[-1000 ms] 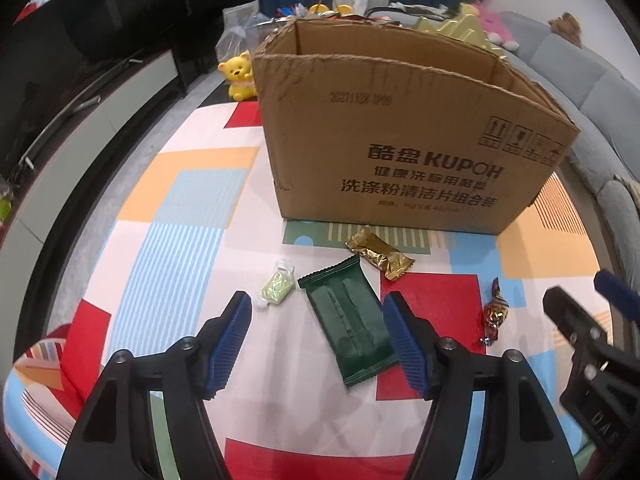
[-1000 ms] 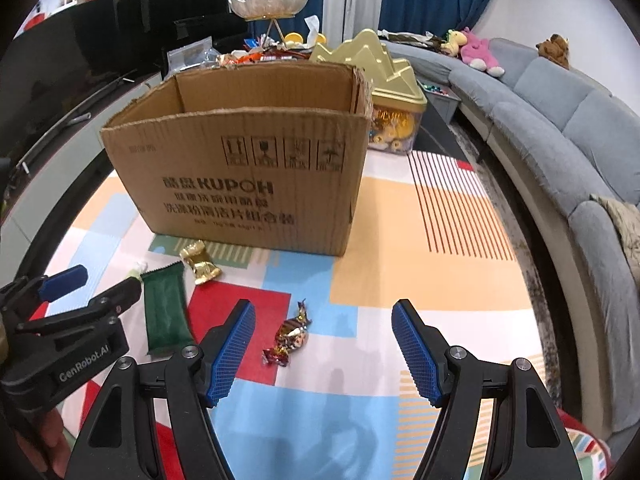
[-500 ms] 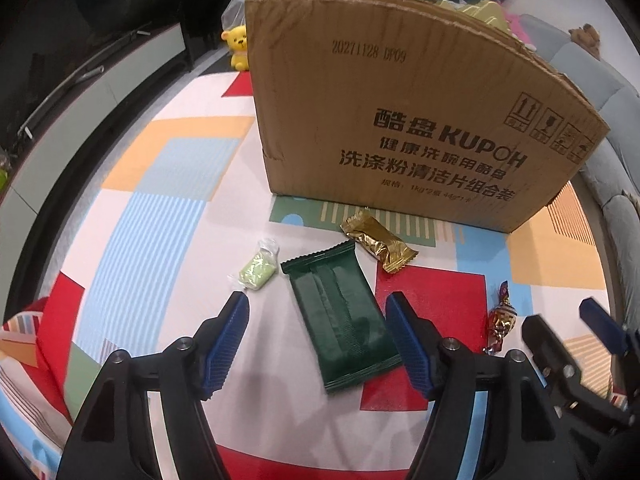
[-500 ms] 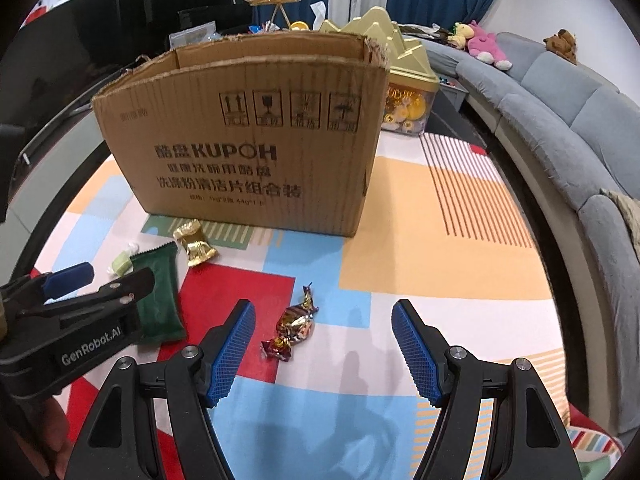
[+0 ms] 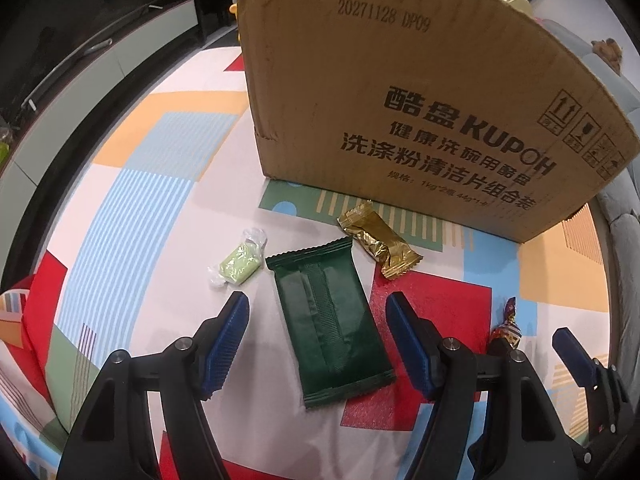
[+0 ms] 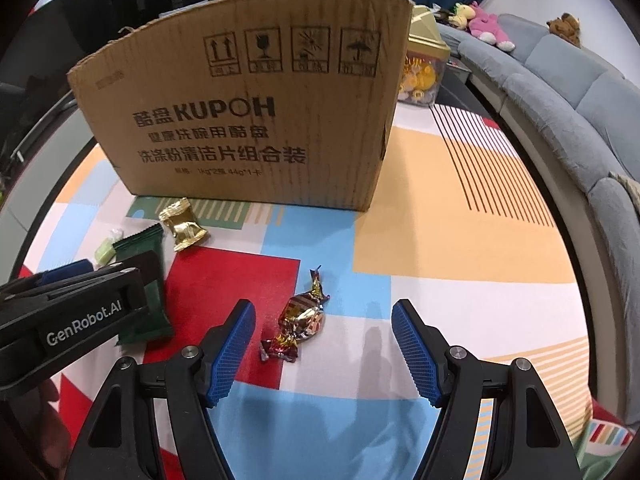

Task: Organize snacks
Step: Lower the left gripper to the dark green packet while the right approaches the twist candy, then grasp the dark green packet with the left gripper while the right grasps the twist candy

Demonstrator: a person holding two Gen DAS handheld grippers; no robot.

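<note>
- While my two hands hang over it, the bench (image 6: pixel 460 208) lies under a smooth cloth printed with flat blocks of red, pale blue, orange, white and striped panels.
- Behind the bench, the right wrist view shows a grey sofa (image 6: pixel 568 92) curving along the right side with soft toys (image 6: pixel 486 26) on it, blue curtains beyond, and dark cabinets on the left.
- A corrugated cardboard box (image 5: pixel 400 100) stands upright at the far side of the bench, printed KUPOH in black; its inside is hidden from both views.
- My left fingers (image 5: pixel 318 344) tilt steeply down and stand apart, gripping nothing; the dark green packet (image 5: pixel 328 320) lies flat on the cloth between their ribbed blue pads, and neither pad touches it.
- My right fingers (image 6: pixel 324 346) also slope down, spread wide with nothing gripped; the twist-wrapped candy (image 6: pixel 298 322) lies between them, nearer the left pad, apart from both.
- In the right wrist view my left gripper's black body crosses the lower left and covers part of the green packet.
- The green packet is a matte rectangle with crimped, sawtooth ends.
- A crinkled gold foil packet (image 5: pixel 378 246) lies just in front of the box, near the green packet's far corner.
- A small pale green sweet (image 5: pixel 240 266) in clear wrap sits just left of the green packet.
- The candy's foil is shiny red, gold and brown, twisted at both ends.
</note>
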